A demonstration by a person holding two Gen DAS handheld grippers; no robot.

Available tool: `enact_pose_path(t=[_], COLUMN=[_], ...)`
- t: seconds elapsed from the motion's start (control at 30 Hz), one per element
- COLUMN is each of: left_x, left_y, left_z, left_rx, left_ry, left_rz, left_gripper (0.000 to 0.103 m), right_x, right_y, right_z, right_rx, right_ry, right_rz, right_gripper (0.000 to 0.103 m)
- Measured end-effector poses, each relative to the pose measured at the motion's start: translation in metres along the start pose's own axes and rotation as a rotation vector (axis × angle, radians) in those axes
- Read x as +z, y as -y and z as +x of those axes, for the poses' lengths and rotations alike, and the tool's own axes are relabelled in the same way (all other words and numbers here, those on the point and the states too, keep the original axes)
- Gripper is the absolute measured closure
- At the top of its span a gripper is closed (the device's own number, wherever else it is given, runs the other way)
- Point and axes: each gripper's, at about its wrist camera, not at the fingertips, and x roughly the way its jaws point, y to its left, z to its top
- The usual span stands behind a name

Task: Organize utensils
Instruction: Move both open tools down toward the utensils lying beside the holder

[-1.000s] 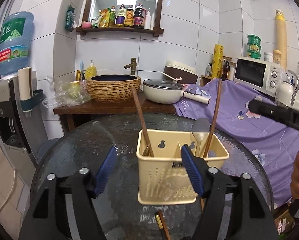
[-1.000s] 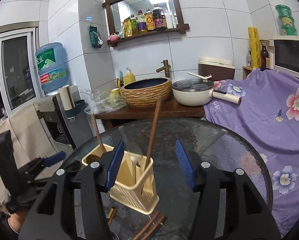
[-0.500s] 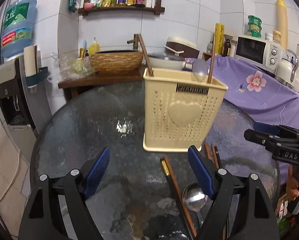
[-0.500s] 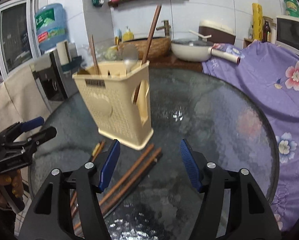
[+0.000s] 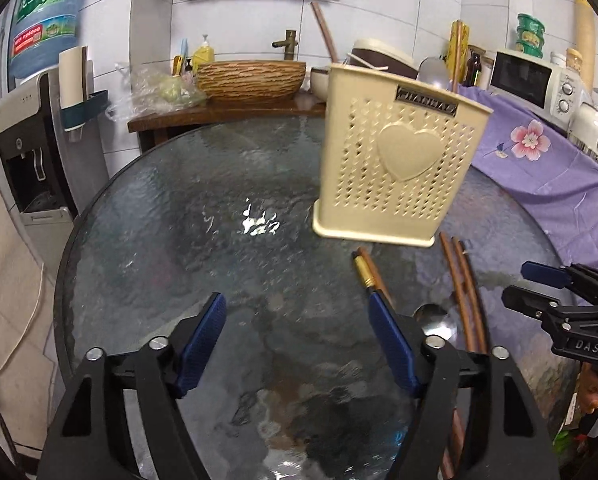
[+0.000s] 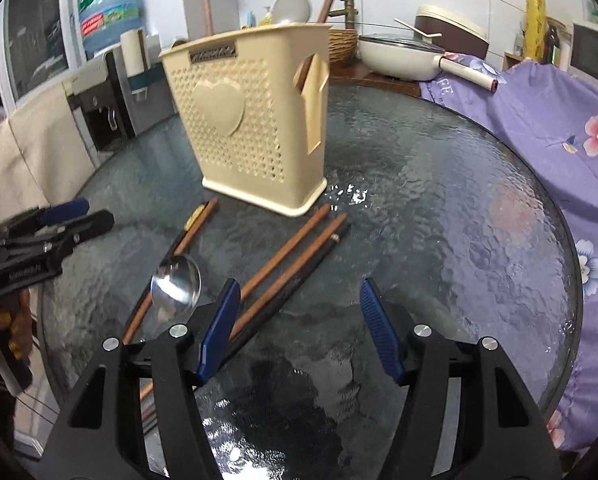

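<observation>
A cream perforated utensil holder [image 5: 399, 160] [image 6: 251, 120] stands upright on the round glass table [image 5: 179, 220] [image 6: 439, 200], with wooden sticks and a spoon [image 6: 291, 8] in it. In front of it lie loose brown chopsticks [image 6: 295, 248] [image 5: 463, 292], a gold-tipped pair [image 5: 365, 270] [image 6: 197, 216] and a metal spoon [image 6: 176, 280] [image 5: 437, 320]. My left gripper [image 5: 296, 300] hovers low over bare glass, left of the gold-tipped pair; its jaws are closing with nothing between them. My right gripper [image 6: 299, 284] is open just right of the brown chopsticks, holding nothing.
A purple flowered cloth [image 6: 539, 92] covers the counter on the right, with a microwave [image 5: 531, 80] on it. Behind the table are a woven basin [image 5: 251, 80] and a white pan [image 6: 399, 56]. A water dispenser [image 5: 31, 140] stands at the left.
Both grippers have sunk toward the tabletop and tilted down. The holder, seen from above before, now shows its front face, and the loose chopsticks and spoon have come into view.
</observation>
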Motion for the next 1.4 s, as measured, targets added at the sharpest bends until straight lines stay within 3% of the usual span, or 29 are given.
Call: enact_pose_path(t=[0.3,0.97,1.23,1.4], left_x=[-0.006,-0.007,-0.006,-0.008], left_y=[0.007,0.039,0.062,0.077], left_z=[0.01,0.014,0.007,0.01], left_rx=[-0.037,-0.099,-0.125,-0.131], left_ry=[-0.054,-0.074,-0.065,-0.072], left_rz=[0.026,0.063,0.122,0.16], left_gripper=[0.053,0.053,0.053,0.053], right_x=[-0.001,0.003,0.022,0.026], right_y=[-0.005,0.016,0.029,0.035], right_z=[0.016,0.032,0.045,0.047], right_rx=[-0.025,-0.054,-0.089,-0.074], right_ry=[-0.045,-0.133,-0.171,-0.192], right_rz=[0.002,0.008,0.029,-0.001], right_gripper=[0.041,0.041,0.06,0.082])
